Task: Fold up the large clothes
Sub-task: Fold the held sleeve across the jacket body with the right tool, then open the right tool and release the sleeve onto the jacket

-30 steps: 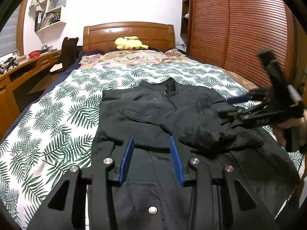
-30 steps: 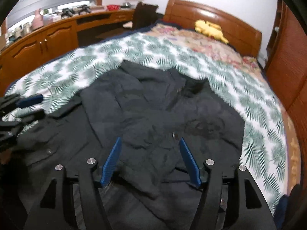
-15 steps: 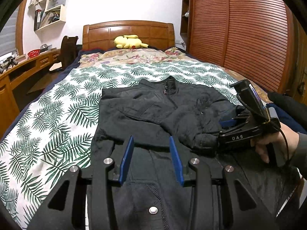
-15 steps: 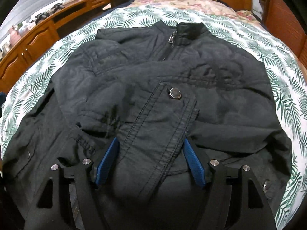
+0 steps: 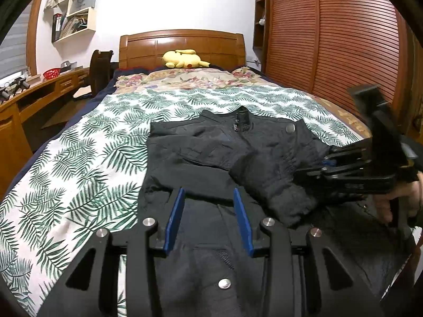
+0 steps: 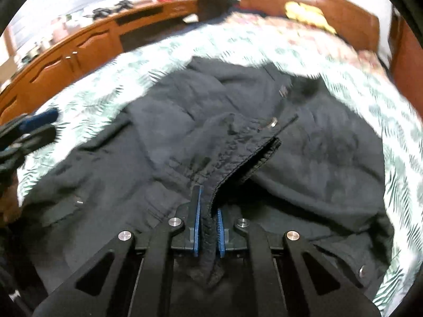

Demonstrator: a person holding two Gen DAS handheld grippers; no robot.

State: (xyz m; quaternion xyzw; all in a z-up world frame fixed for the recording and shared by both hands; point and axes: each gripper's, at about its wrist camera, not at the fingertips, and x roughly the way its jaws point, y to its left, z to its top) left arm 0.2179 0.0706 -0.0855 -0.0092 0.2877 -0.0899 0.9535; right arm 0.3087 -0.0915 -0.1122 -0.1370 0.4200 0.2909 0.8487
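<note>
A black jacket lies spread on the bed, collar toward the headboard, its left sleeve folded across the chest. My left gripper is open and empty, hovering over the jacket's lower front. My right gripper is shut on the cuff of the right sleeve and lifts it off the jacket body. In the left wrist view the right gripper shows at the right, holding that sleeve. The left gripper shows blurred at the left edge of the right wrist view.
The bed has a palm-leaf cover and a wooden headboard with a yellow plush toy. A wooden desk and chair stand to the left. A slatted wooden wardrobe lines the right side.
My right gripper has closed on the sleeve cuff and drawn it up and back toward the jacket's right side. My left gripper has stayed open in place.
</note>
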